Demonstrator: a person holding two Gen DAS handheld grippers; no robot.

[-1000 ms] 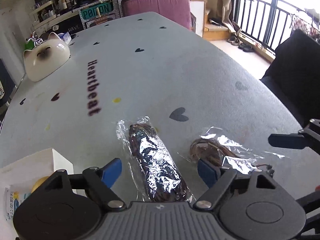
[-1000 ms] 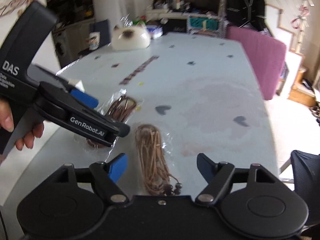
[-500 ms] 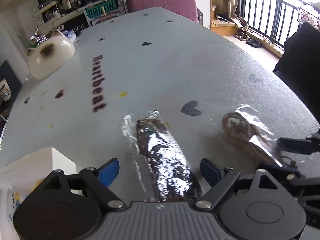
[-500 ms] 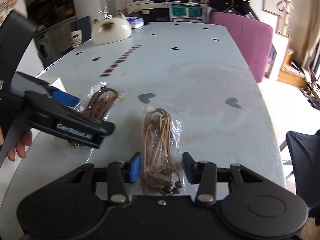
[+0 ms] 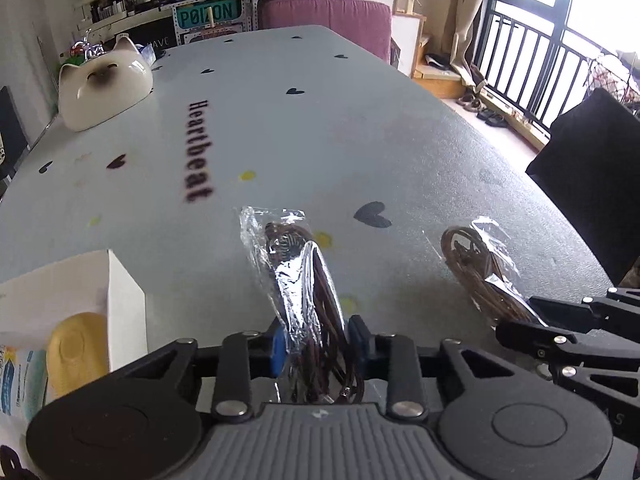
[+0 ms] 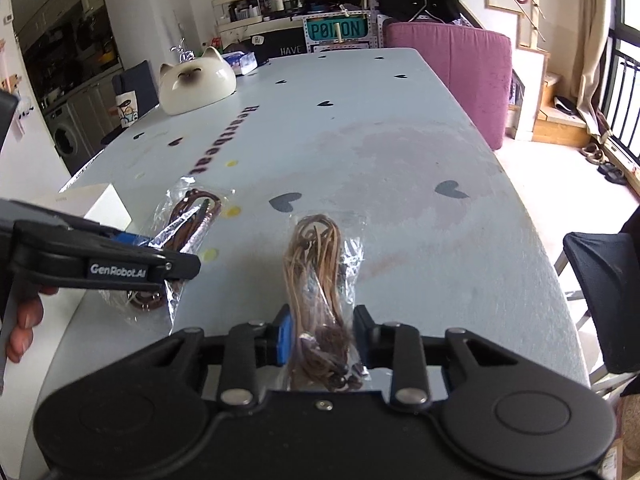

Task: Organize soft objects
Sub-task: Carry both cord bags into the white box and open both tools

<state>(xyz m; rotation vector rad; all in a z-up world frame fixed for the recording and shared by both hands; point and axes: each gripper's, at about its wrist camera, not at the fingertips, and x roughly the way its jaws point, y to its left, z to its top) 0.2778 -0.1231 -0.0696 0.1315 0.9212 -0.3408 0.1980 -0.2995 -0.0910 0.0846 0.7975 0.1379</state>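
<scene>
Both jaws closing on packets (image 5: 308, 292), tabletop (image 5: 320, 120) open beyond

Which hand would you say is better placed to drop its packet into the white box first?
Left, probably. The left gripper, its jaws closing on the dark cord packet, sits right beside the white box. The right gripper, closing on the tan cord packet, is farther away.

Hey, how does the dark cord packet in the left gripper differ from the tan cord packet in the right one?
The dark cord packet holds deep brown cord; the tan cord packet holds light brown cord. The dark packet lies nearer the white box; the tan one lies toward the table's open side. Both are clear plastic, each between closing jaws: left gripper, right gripper.
</scene>
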